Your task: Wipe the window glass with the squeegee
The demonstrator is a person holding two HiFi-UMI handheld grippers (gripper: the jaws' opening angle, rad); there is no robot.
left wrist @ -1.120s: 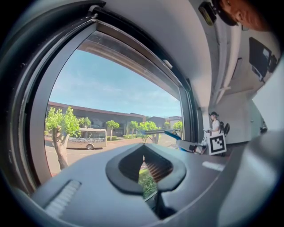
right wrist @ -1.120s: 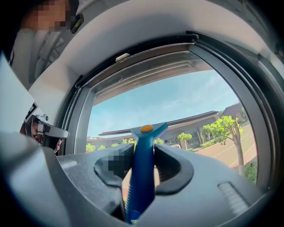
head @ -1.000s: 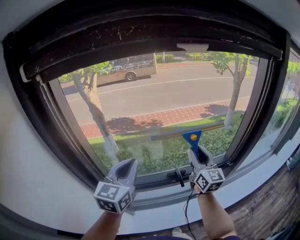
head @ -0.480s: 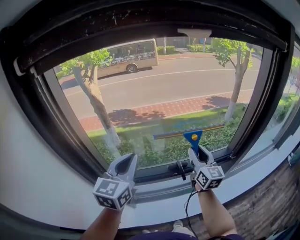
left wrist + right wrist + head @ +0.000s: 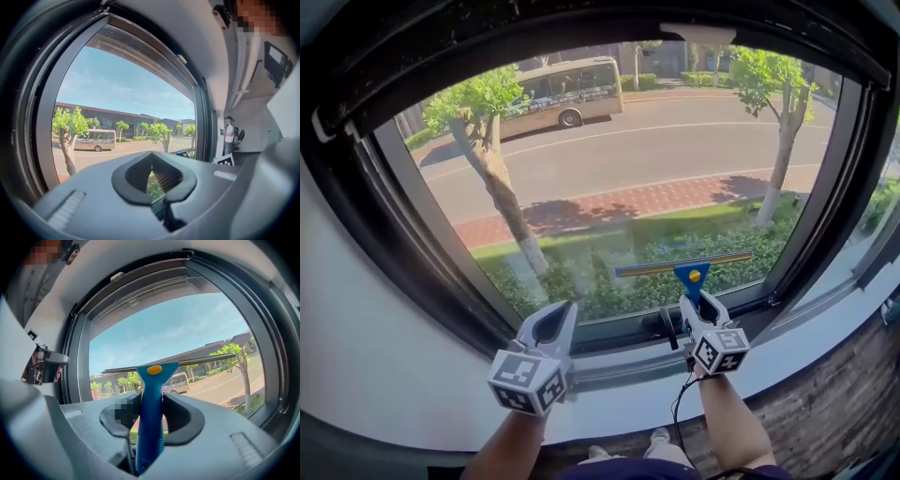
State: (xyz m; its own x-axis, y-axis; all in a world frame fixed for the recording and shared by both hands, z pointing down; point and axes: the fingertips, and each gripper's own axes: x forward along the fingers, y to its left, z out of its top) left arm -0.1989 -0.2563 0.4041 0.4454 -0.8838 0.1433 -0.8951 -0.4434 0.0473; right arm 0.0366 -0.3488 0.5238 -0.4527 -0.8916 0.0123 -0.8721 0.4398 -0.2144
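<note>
The squeegee (image 5: 688, 274) is clamped in the right gripper's (image 5: 694, 309) jaws, blade low on the glass (image 5: 628, 159); it should be kept level and pressed evenly. The left gripper's (image 5: 548, 330) jaws are together, empty.

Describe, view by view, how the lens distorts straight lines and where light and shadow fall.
Head view: the window frame bows into curves; sunlit street, tree shadows on the pavement. Left gripper view: black vignette round the edges, the left gripper soft near the lens. Right gripper view: the squeegee sharp against bright sky.
</note>
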